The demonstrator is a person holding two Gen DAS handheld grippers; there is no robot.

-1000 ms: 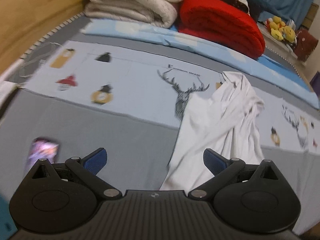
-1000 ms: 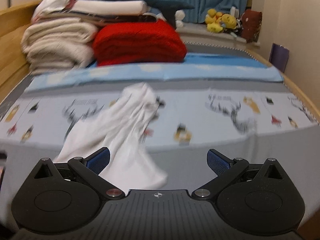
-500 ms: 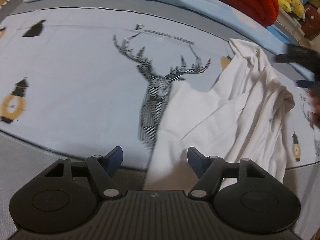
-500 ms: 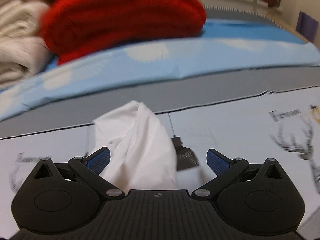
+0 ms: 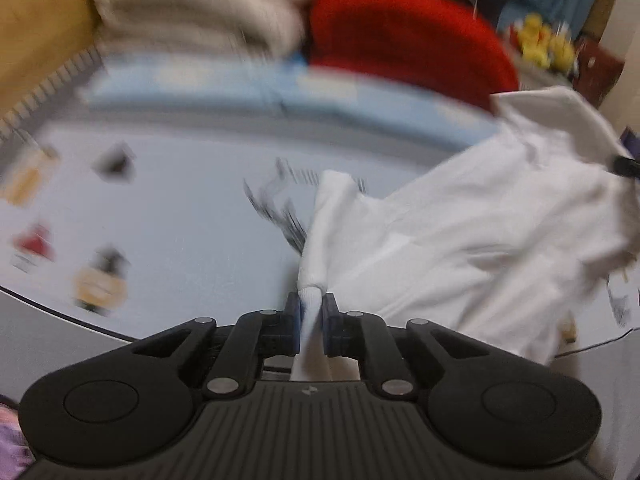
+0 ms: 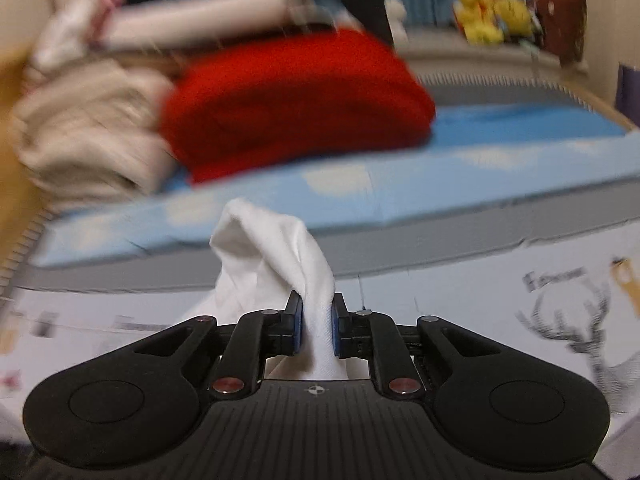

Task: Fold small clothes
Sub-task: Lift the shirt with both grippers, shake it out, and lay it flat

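Note:
A small white garment (image 5: pixel 472 240) hangs stretched above the printed bedsheet (image 5: pixel 168 216). My left gripper (image 5: pixel 311 312) is shut on one bunched corner of it. My right gripper (image 6: pixel 316 316) is shut on another bunched part of the white garment (image 6: pixel 276 248), which rises in a peak above the pads. In the left wrist view the cloth spreads up and to the right, where a dark bit of the other gripper shows at the edge. Both views are motion-blurred.
A red folded blanket (image 6: pixel 288 100) and a stack of beige blankets (image 6: pixel 88 136) lie at the back of the bed on a light blue sheet (image 6: pixel 480 160). Yellow plush toys (image 6: pixel 488 16) sit at the far right. A wooden bed frame (image 5: pixel 40 28) runs along the left.
Both grippers were open over the garment; both have shut on the white cloth and lifted it off the sheet. The views swung up toward the blankets.

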